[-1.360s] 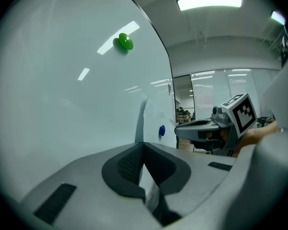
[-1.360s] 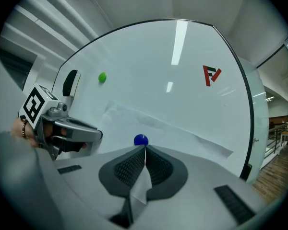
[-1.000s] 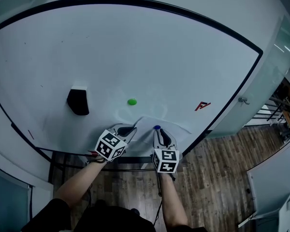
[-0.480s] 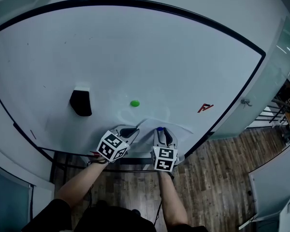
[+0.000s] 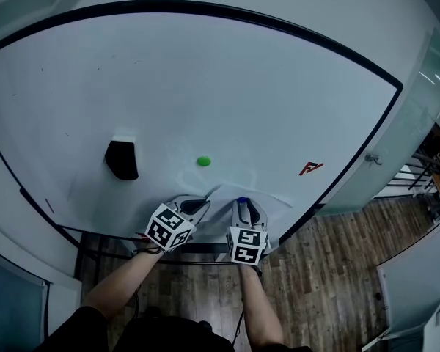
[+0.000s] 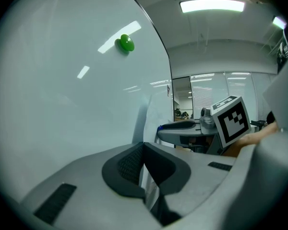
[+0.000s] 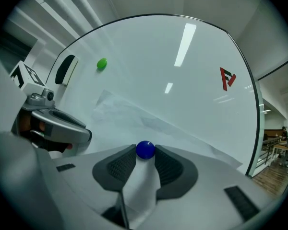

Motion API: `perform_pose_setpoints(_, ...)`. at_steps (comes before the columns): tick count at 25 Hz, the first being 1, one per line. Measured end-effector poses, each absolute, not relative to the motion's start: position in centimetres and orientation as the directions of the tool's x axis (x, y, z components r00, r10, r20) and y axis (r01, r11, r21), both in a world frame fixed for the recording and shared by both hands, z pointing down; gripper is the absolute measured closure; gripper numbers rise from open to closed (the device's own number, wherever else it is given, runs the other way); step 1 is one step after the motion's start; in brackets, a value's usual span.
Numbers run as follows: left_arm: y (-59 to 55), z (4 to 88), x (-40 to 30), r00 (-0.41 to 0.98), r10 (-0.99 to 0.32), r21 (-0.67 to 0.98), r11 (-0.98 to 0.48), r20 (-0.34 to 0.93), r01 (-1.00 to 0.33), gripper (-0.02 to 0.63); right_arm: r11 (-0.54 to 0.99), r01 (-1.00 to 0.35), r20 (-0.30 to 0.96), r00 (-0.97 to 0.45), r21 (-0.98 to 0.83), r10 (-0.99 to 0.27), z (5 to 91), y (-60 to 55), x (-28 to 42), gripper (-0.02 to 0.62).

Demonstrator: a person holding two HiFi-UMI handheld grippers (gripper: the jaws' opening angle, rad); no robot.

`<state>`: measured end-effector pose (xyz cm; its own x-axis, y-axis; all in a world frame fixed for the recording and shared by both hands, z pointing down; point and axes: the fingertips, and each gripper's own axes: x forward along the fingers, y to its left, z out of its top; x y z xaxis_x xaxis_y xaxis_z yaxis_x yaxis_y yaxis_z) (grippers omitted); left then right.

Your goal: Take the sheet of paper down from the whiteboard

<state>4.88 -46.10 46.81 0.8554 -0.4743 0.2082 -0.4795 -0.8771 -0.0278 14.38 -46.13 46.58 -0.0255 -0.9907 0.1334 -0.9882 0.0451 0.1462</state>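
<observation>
since the left gripper [image 6: 143, 151] has its jaws squeezed nearly together on an edge of the sheet of paper [image 7: 151, 122], and the right gripper [image 7: 145, 161] has its jaws closed snug on the blue magnet [image 7: 145, 149], i'd call this the un-pinning step. the sheet sits low on the whiteboard [image 5: 205, 86], near the bottom frame, mostly flat against it with the left corner lifted.

next move, i reckon: pull the blue magnet straight off the board while the left side keeps its pinch so the sheet doesn't drop, then peel the paper away gently so it doesn't crease.

counts: one sheet, two magnets (the blue one, plus a green magnet [image 5: 203, 161] on bare board above the sheet, not touching it), one black eraser [image 5: 122, 158], one red mark [image 5: 310, 169], two grippers.
</observation>
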Motion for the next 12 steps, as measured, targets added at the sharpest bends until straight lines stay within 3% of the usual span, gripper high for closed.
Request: perform_pose_setpoints(12,-46.1,46.8,3.3,0.84,-0.503,0.0,-0.858,0.202,-0.513,0.586,0.044,-0.986,0.148,-0.02,0.161,-0.989,46.7,-46.0,14.4,0.46)
